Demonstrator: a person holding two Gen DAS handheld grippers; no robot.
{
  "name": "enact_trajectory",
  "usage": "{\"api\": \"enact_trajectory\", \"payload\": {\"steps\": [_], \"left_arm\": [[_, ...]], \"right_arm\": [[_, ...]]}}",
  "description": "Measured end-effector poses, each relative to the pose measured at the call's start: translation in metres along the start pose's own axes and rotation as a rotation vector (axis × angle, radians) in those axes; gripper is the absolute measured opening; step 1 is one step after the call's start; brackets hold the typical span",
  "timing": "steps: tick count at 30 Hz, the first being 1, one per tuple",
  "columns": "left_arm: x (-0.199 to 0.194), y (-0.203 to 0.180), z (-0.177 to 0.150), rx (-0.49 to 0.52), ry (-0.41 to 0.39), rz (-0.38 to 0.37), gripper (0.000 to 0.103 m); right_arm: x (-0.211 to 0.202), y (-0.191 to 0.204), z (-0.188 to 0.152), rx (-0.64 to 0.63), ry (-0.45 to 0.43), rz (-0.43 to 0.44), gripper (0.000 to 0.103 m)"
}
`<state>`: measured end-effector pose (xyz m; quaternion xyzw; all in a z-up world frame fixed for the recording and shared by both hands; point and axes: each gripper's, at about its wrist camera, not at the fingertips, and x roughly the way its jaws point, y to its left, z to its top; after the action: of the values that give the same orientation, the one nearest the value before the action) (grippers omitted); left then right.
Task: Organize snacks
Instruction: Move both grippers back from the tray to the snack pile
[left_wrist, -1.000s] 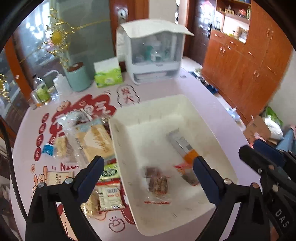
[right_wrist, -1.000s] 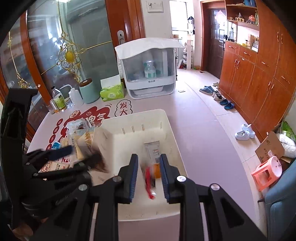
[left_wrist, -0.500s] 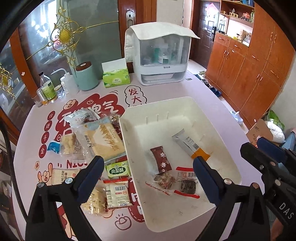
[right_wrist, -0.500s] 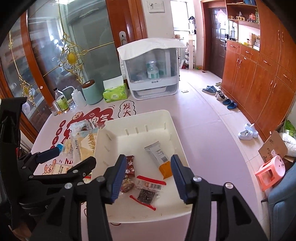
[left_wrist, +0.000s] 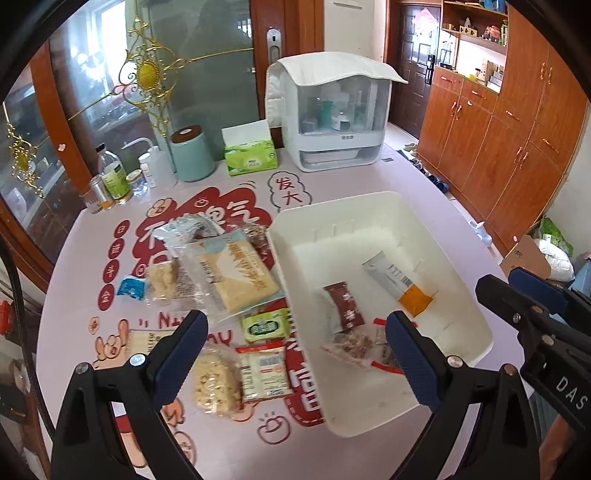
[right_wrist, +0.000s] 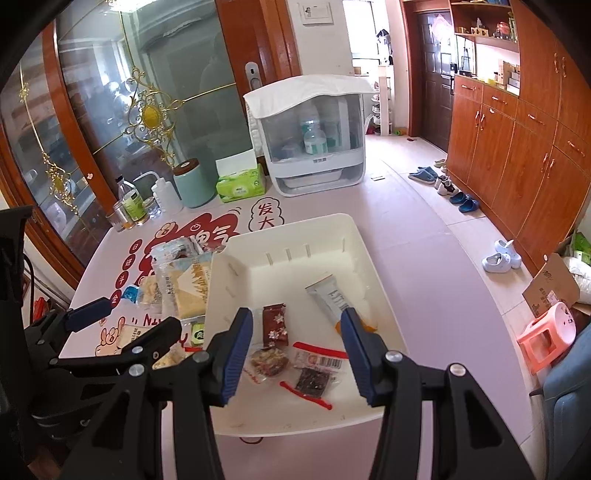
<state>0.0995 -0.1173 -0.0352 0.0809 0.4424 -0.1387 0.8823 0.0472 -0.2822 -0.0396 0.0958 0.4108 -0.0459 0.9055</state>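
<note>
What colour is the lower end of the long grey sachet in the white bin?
Orange, on the long grey sachet; clearest in the left wrist view.

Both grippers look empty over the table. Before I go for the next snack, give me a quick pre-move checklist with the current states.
1. Right gripper empty, jaws apart above the white bin: ok.
2. Left gripper open, nothing held: ok.
3. Dropped packets lie inside the bin, including the dark red packet: ok.
4. Snacks left outside, such as the green packet and large cracker pack: not ok.
5. Bin has bare floor for more: ok.
6. Green packet free of neighbours: cannot tell.
</note>
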Motion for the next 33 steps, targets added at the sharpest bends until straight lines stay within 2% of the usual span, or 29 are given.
{"api": "enact_trajectory", "payload": {"steps": [4,8,13,14,17,20,25,33], "left_arm": [[-0.015,0.028,-0.002,-0.006,-0.015,0.048,0.096],[-0.034,0.074,0.002,-0.038,-0.044,0.121,0.096],[-0.063,0.144,0.01,-0.087,-0.092,0.232,0.097],[-0.067,0.158,0.01,-0.099,-0.098,0.253,0.097],[-0.074,0.2,0.009,-0.117,-0.097,0.302,0.097],[-0.069,0.225,0.005,-0.098,-0.078,0.32,0.098],[-0.033,0.246,-0.009,0.045,-0.009,0.284,0.098],[0.064,0.234,-0.038,0.466,0.125,0.073,0.098]], "right_arm": [[-0.001,0.014,-0.001,-0.006,0.001,0.011,0.05],[0.0,0.033,0.0,-0.01,0.001,0.031,0.05],[0.007,0.077,0.008,-0.039,0.008,0.091,0.051],[0.009,0.088,0.009,-0.052,0.008,0.1,0.053],[0.016,0.12,0.009,-0.088,0.015,0.124,0.06],[0.029,0.149,0.005,-0.118,0.044,0.146,0.06],[0.065,0.19,-0.012,-0.139,0.139,0.152,0.061],[0.125,0.221,-0.053,-0.106,0.292,0.088,0.061]]}}
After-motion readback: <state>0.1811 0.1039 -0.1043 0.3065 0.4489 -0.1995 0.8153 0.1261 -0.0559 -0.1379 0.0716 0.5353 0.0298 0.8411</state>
